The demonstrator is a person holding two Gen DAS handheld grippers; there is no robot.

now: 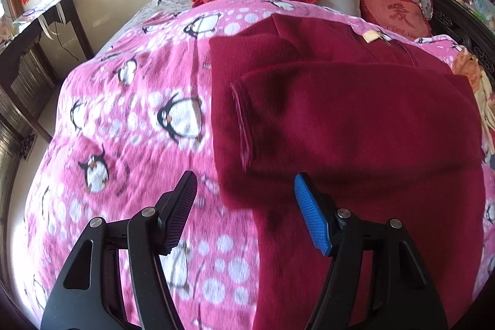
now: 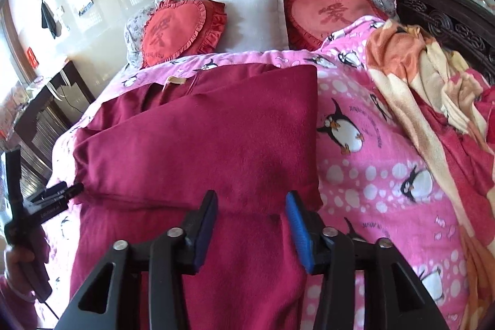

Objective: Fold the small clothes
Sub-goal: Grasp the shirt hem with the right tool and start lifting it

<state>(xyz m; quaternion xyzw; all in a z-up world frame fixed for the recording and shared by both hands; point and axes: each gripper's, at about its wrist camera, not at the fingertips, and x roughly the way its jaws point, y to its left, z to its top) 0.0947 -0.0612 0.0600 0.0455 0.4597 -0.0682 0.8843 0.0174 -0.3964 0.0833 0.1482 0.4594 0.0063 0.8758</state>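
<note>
My left gripper and right gripper hold their fingers parted, gripping nothing. The folded dark-red knit garment lies mid-frame on the pink penguin-print blanket.

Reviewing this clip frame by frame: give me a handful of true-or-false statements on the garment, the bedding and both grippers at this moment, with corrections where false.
1. The dark red garment lies partly folded on the pink penguin blanket. True.
2. The left gripper is clamped on the garment. False: its jaws stand open, with nothing pinched between them.
3. The right gripper hovers over the garment with its jaws apart. True.
4. Two red heart-shaped cushions flank a white pillow at the head of the bed. True.
5. The garment's tan label is at the edge nearest the grippers. False: it sits at the far end, toward the pillows.
6. The orange blanket covers the garment. False: it lies apart, to the garment's right in the right wrist view.
</note>
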